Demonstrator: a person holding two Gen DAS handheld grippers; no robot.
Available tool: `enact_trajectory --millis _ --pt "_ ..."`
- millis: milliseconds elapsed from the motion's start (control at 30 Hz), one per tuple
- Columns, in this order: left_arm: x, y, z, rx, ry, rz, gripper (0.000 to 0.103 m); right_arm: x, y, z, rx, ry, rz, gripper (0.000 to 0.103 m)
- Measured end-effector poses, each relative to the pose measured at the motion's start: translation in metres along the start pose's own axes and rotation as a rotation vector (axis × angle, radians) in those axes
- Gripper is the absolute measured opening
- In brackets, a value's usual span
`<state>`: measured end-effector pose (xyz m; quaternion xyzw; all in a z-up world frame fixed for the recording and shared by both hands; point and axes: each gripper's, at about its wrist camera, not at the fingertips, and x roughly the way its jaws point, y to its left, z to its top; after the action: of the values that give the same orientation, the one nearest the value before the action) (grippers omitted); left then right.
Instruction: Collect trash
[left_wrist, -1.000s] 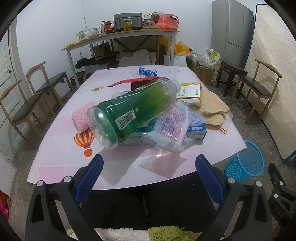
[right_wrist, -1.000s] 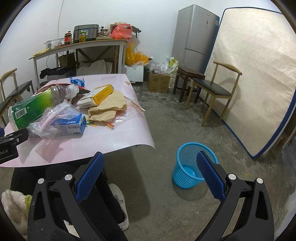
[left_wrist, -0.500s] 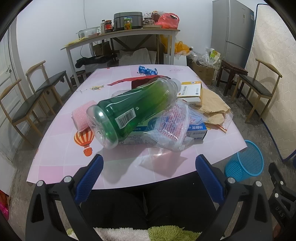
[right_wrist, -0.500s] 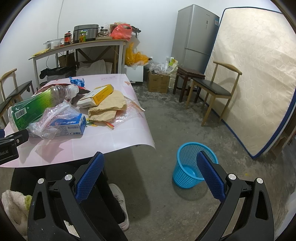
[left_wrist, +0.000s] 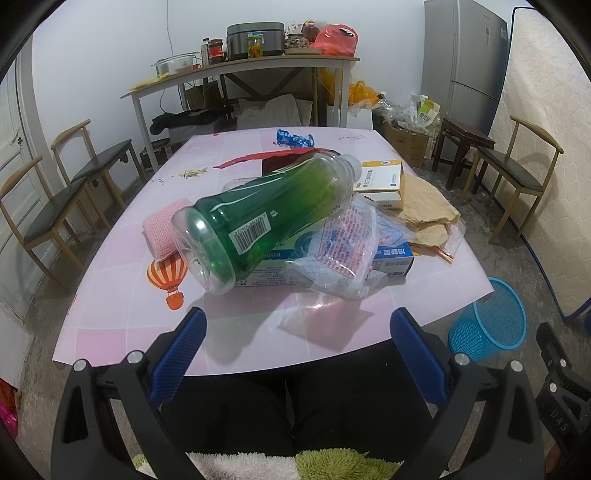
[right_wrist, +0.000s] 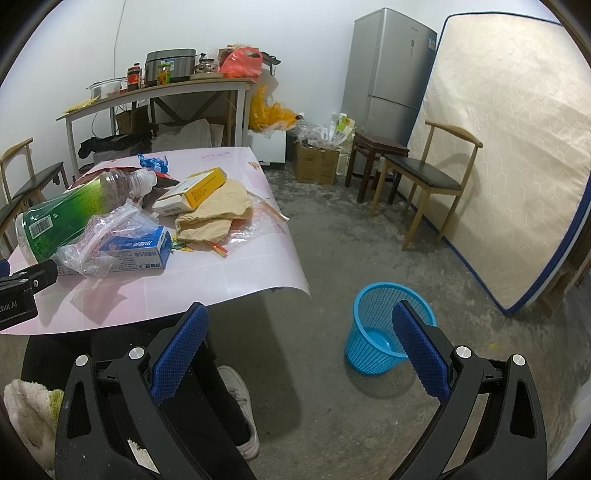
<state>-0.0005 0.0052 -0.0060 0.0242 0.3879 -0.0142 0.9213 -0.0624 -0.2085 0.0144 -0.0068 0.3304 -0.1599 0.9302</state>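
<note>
Left tool (left_wrist: 297, 338) has edged slightly nearer the bottle (left_wrist: 266, 218).

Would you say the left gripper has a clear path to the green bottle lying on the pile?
Probably yes: the left gripper is open, the green bottle lies straight ahead atop the pile, base toward it, only bare table between.
</note>
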Motion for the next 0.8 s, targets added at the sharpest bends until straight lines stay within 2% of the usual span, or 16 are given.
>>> enact_trajectory --millis 500,633,800 --pt "0.003 0.000 -0.004 -0.003 -0.007 -0.029 0.097 0.001 -0.004 -0.001 0.001 -0.001 0.003 0.096" --pt "0.000 0.000 -0.002 -0.004 -0.010 -0.052 0.097 -0.001 0.007 0.001 0.001 -0.002 0.008 0.096" --pt "0.001 0.004 -0.004 -0.017 0.005 -0.134 0.097 0.003 0.011 0.013 0.003 -0.017 0.023 0.096"
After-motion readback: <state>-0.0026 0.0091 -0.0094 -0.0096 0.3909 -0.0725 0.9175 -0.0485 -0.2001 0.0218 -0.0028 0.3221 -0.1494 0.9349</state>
